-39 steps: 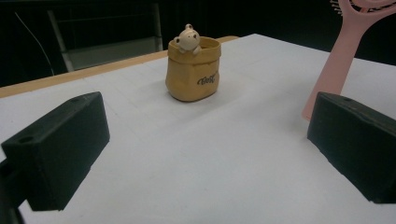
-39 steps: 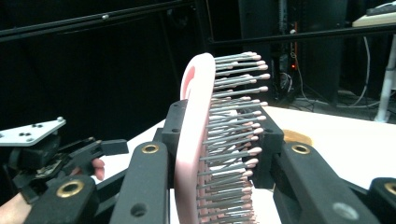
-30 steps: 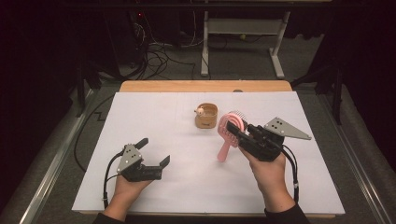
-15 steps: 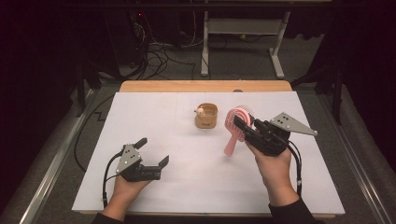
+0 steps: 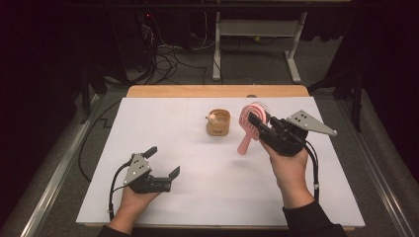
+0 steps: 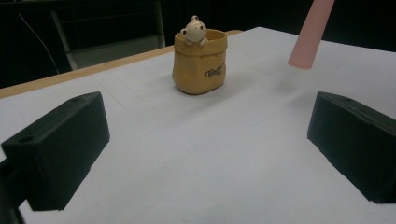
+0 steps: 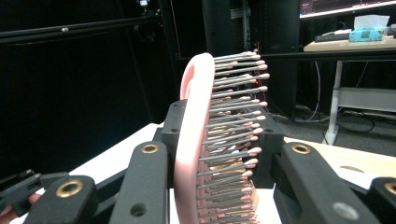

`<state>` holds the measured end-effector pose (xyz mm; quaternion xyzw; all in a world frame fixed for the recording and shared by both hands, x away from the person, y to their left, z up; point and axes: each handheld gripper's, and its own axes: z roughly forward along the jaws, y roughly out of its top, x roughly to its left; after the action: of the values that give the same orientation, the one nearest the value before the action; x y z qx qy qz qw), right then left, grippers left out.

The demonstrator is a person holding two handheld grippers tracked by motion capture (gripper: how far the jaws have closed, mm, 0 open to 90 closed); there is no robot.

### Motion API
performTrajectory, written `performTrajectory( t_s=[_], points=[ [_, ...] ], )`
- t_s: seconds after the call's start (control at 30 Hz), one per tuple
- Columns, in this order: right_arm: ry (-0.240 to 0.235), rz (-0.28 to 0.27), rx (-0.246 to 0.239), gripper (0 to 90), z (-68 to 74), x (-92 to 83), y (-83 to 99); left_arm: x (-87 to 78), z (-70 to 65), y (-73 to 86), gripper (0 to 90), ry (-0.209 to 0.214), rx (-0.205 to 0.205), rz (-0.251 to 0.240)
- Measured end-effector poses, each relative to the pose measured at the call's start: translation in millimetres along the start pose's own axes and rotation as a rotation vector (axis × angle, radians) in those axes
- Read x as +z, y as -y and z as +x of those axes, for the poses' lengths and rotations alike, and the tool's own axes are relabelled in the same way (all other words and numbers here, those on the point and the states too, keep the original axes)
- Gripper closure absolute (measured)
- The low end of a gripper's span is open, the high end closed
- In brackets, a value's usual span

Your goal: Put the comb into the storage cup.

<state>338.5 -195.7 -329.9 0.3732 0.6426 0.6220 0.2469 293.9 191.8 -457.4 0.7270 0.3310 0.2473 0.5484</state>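
clearly pink hairbrush (image 5: 249, 127) head between right gripper (image 5: 258, 122) fingers (image 7: 148, 184)

We see a dark room | grey floor (image 5: 257, 74) with tangled cables (image 5: 168, 57) | white-legged desk frame (image 5: 257, 37) behind our white-covered table (image 5: 163, 123) | wooden edge (image 5: 217, 91) at its far side
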Motion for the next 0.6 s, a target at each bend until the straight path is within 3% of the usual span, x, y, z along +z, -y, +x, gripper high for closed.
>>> performTrajectory(
  t_s=[0.6],
  points=[
    [0.028, -0.055, -0.012, 66.6, -1.1, 18.6, -21.1, 1.0, -2.6, 0.0, 0.0, 0.013, 0.018, -0.005]
  ],
)
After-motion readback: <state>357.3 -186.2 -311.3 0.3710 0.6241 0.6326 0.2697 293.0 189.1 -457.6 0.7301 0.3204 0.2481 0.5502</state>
